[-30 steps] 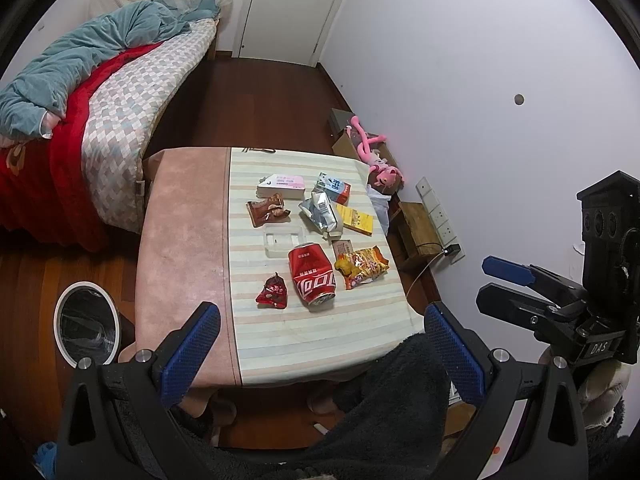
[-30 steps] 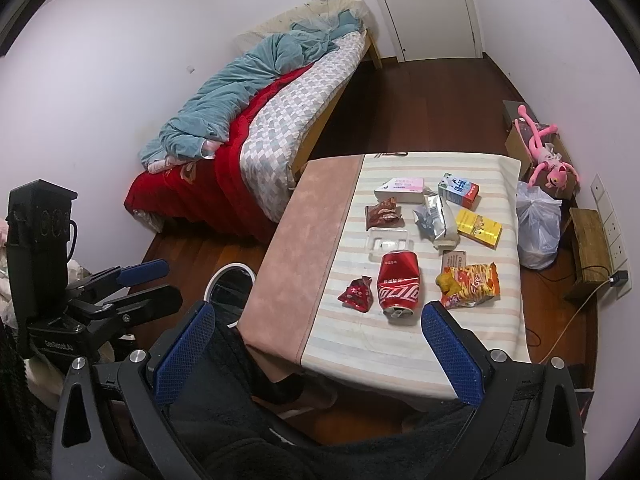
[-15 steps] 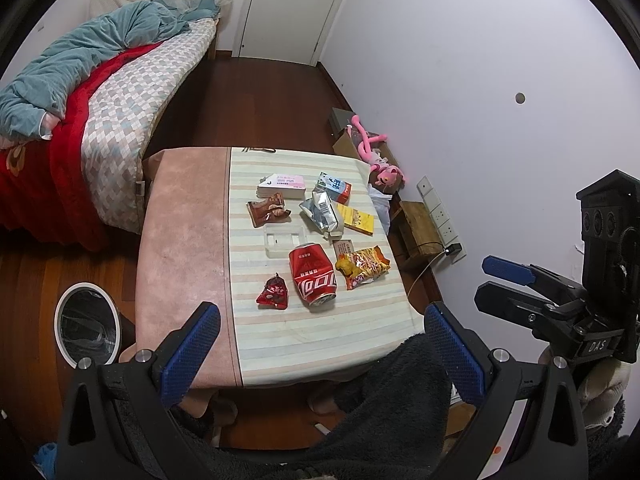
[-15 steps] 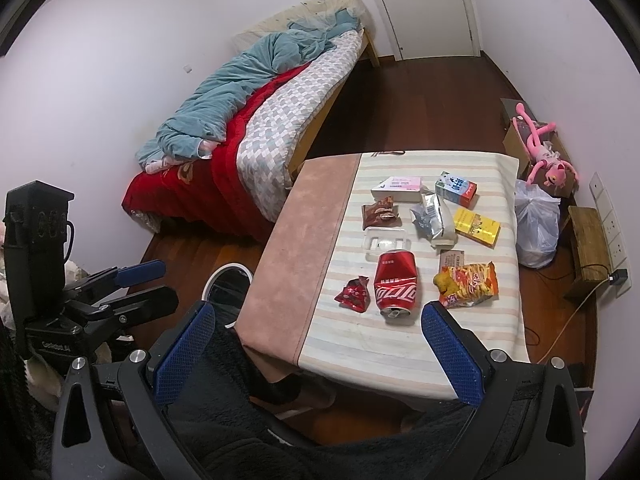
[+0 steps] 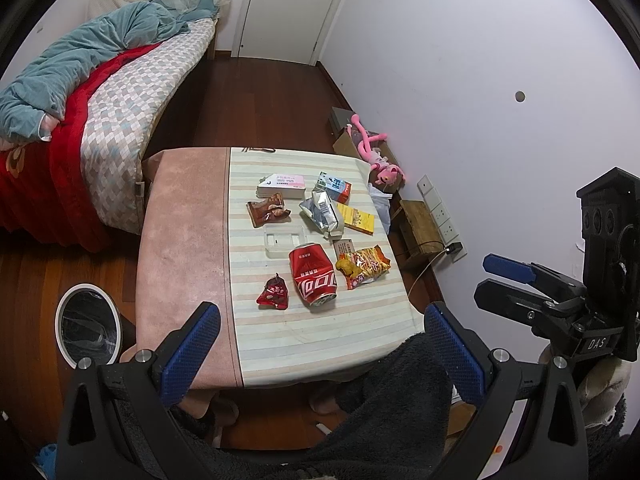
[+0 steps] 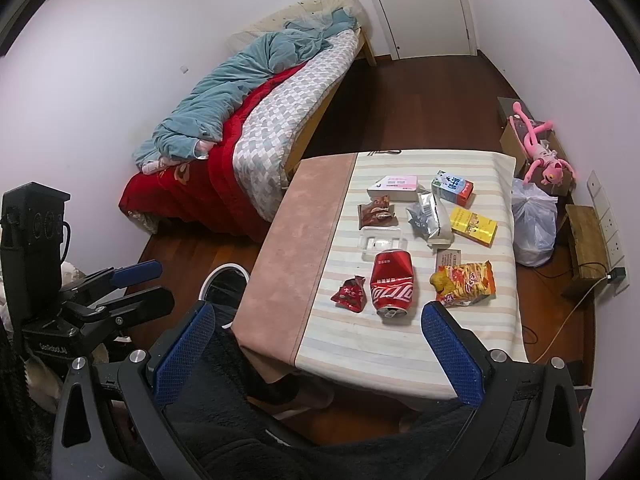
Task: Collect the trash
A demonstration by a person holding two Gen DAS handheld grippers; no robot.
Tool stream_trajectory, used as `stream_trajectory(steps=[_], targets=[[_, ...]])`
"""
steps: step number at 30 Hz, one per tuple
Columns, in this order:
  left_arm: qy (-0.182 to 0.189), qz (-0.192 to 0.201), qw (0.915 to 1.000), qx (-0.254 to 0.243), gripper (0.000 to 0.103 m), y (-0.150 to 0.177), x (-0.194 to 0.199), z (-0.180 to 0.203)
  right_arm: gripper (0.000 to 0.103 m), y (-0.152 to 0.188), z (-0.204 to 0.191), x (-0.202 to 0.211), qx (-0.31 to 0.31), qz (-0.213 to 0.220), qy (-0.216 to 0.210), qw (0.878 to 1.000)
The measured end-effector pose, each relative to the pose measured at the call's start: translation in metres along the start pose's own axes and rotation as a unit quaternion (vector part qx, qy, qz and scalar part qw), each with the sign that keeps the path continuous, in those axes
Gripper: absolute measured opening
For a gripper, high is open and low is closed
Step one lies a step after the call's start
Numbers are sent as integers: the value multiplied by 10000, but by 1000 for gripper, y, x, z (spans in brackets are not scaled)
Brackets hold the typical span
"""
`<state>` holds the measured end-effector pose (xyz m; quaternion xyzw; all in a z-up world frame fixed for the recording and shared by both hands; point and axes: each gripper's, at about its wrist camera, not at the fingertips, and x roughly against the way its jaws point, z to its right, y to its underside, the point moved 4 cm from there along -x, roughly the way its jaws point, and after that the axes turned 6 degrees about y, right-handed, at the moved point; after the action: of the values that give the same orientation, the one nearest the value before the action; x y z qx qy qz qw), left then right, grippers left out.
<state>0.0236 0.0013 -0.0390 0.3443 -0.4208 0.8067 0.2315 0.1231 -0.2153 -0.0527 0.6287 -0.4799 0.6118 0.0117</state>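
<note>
Trash lies on the striped cloth of a low table (image 5: 320,332): a crushed red cola can (image 5: 314,276), a small red wrapper (image 5: 273,292), an orange snack bag (image 5: 364,267), a clear plastic tray (image 5: 285,240), a brown wrapper (image 5: 267,213), a silver bag (image 5: 322,212), a yellow box (image 5: 356,219) and two cartons. The can also shows in the right wrist view (image 6: 391,282). My left gripper (image 5: 322,354) is open and empty, high above the table's near edge. My right gripper (image 6: 318,354) is open and empty, also high above it.
A white-rimmed bin (image 5: 89,324) with a black liner stands on the floor left of the table. A bed (image 5: 100,112) lies at the far left. A white plastic bag (image 6: 534,224), a pink plush toy (image 6: 546,156) and a wooden box (image 6: 588,240) sit right of the table.
Both views shifted only slightly; the right gripper drifted a little to the left. Nothing on the table moved and both grippers stayed open.
</note>
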Motion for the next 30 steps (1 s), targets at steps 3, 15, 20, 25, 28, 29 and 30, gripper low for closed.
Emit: stream_trajectory(steps=[3, 15, 20, 25, 28, 29, 30], targets=[[-2, 0, 10000, 0, 103, 0, 0, 0, 103, 0, 0, 0, 11, 3, 17, 10000], [-36, 7, 10000, -78, 103, -7, 1, 2, 103, -5, 1, 4, 8, 7, 49, 10000], [-42, 16, 9999, -96, 103, -8, 1, 2, 103, -6, 1, 5, 13, 18, 54, 10000], [-44, 12, 9999, -97, 103, -8, 1, 2, 103, -8, 1, 6, 6, 15, 74, 10000], [-49, 7, 9999, -98, 103, -8, 2, 1, 103, -7, 1, 6, 3, 14, 66, 10000], [-46, 10, 9999, -98, 103, -7, 2, 1, 103, -7, 1, 6, 3, 14, 66, 10000], [-44, 10, 9999, -94, 103, -7, 2, 1, 103, -6, 1, 6, 10, 13, 68, 10000]])
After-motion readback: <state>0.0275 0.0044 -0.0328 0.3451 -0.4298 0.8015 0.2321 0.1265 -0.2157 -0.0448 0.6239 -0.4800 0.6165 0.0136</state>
